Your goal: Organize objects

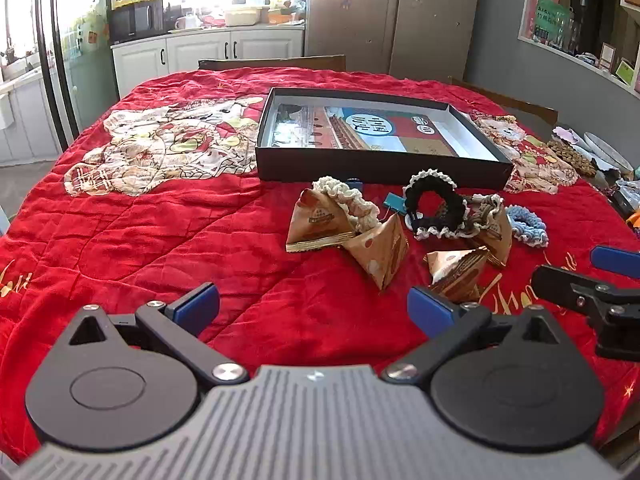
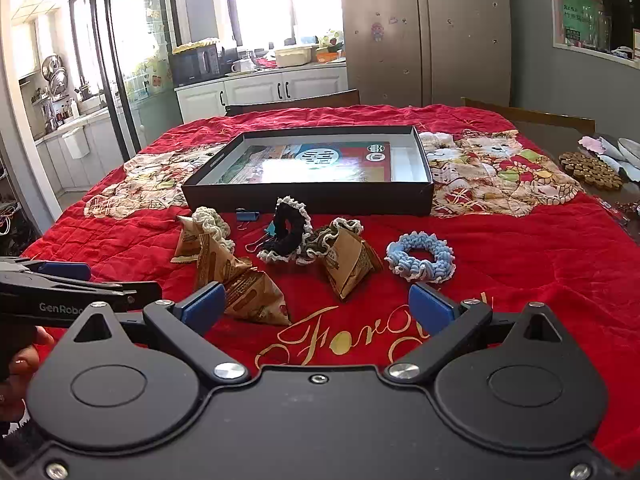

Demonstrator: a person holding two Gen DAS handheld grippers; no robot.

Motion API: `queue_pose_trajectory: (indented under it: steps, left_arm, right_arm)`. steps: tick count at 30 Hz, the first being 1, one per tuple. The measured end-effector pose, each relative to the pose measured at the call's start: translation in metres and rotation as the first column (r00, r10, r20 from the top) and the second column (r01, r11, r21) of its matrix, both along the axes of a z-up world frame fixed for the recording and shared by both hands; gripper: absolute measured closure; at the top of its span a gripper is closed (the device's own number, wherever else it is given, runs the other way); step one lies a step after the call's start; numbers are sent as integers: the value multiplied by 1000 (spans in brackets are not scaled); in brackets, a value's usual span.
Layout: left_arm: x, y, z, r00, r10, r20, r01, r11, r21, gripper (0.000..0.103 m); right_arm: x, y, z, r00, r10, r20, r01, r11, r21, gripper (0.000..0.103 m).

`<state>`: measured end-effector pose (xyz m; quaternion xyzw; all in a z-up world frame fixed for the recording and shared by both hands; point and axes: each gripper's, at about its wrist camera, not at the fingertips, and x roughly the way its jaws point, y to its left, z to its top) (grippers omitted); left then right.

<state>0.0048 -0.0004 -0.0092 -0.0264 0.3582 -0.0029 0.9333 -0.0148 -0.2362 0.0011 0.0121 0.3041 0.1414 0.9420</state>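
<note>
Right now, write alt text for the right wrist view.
An open right gripper hovers over a red cloth strewn with tan packets and crocheted scrunchies. A shallow black box lies beyond.

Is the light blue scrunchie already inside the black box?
No, the light blue scrunchie lies on the red cloth, in front of the black box.

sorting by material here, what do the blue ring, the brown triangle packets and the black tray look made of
Blue ring: crocheted yarn, soft and matte, going by its looped ruffled stitches and white edging.
Brown triangle packets: probably kraft-look paper or film, with creased folds and crimped seams.
Black tray: likely matte cardboard, with thin straight walls and a white inner lining.
</note>
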Motion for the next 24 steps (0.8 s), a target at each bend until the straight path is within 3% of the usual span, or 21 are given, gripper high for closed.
queue_pose_trajectory:
  steps: [24]
  left_arm:
    - [0, 0, -1, 1000, 11, 0, -11, 1000, 15, 0]
  right_arm:
    - [-1, 0, -1, 1000, 7, -1, -7, 1000, 2, 4]
